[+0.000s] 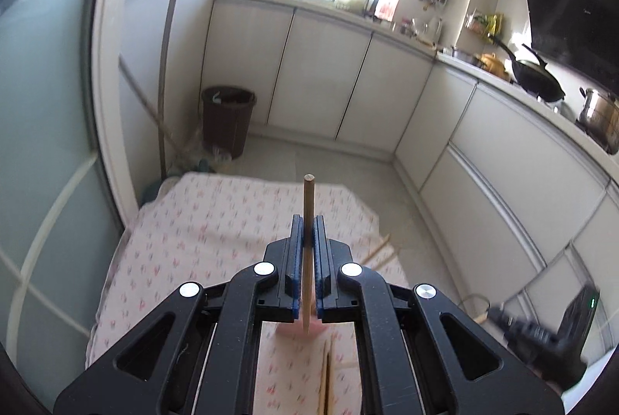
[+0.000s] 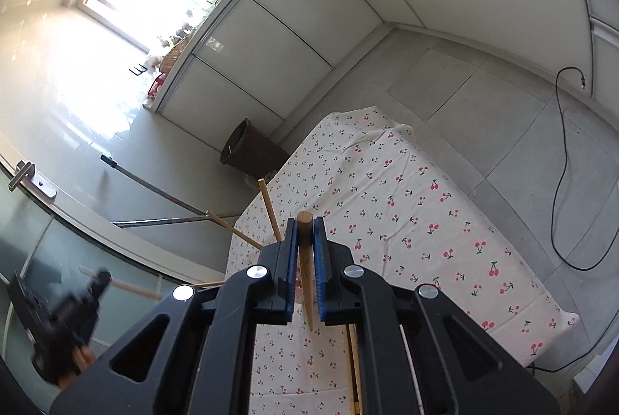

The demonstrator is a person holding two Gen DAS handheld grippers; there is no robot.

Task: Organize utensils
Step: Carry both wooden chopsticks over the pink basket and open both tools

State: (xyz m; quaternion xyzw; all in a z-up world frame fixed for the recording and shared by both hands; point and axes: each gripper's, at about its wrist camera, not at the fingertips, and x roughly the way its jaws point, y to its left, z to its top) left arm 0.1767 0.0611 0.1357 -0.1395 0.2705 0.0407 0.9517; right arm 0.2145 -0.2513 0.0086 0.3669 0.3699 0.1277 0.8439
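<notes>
My left gripper (image 1: 308,221) is shut on a thin wooden chopstick (image 1: 308,194), which stands upright between the blue pads above the cherry-print tablecloth (image 1: 201,221). My right gripper (image 2: 305,221) is shut on a thicker, tapered wooden chopstick (image 2: 304,252), blunt end up and point down. More chopsticks (image 2: 269,210) fan out to the left behind the right gripper, their lower ends hidden. Another lies on the cloth (image 2: 354,357). The right wrist view has the left gripper (image 2: 65,318) blurred at lower left. The left wrist view has the right gripper (image 1: 541,333) blurred at lower right.
The small cloth-covered table (image 2: 425,206) stands on a tiled kitchen floor. A brown waste bin (image 1: 228,117) and broom handles (image 1: 164,74) are beyond it. White cabinets (image 1: 321,78) carry a wok (image 1: 536,74) and a steel pot (image 1: 599,113). A black cable (image 2: 561,163) lies on the floor.
</notes>
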